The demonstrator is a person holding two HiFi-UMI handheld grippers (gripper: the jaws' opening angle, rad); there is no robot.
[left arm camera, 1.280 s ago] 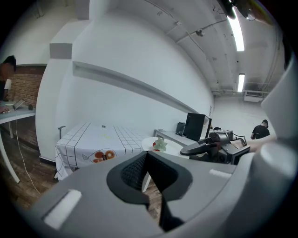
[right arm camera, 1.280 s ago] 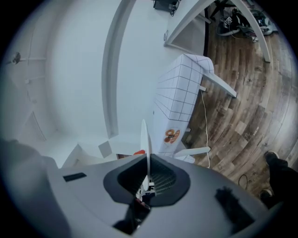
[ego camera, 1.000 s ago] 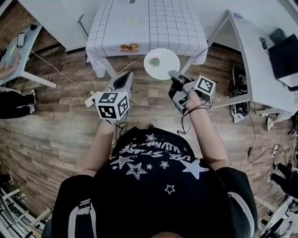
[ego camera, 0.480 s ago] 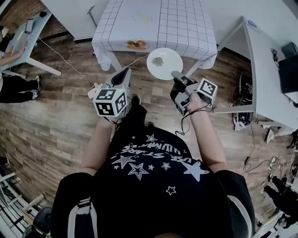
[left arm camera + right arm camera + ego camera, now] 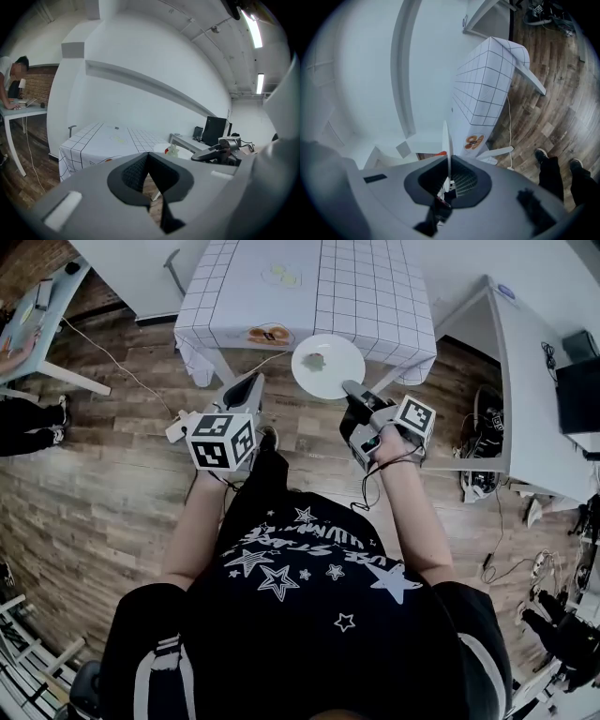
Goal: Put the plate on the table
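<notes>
A white plate (image 5: 330, 368) with a small greenish piece (image 5: 314, 360) on it hangs level over the wood floor. It is just in front of the near edge of the table with the grid cloth (image 5: 375, 296). My right gripper (image 5: 349, 388) is shut on the plate's near rim. In the right gripper view the plate (image 5: 446, 136) shows edge-on, running up from between the jaws of the right gripper (image 5: 449, 174). My left gripper (image 5: 247, 392) hangs to the plate's left, shut with nothing in it; the left gripper (image 5: 148, 157) view shows the plate (image 5: 161, 148) to its right.
An orange print (image 5: 265, 335) marks the cloth's near left part. A white desk (image 5: 530, 371) with a monitor (image 5: 577, 381) stands right, with cables (image 5: 478, 479) on the floor beside it. A small desk (image 5: 33, 329) and a person's legs (image 5: 28, 423) are at left.
The plate stays clamped in my right gripper. Both grippers hold about the same pose before the table, and a foot has stepped forward beneath the left gripper.
</notes>
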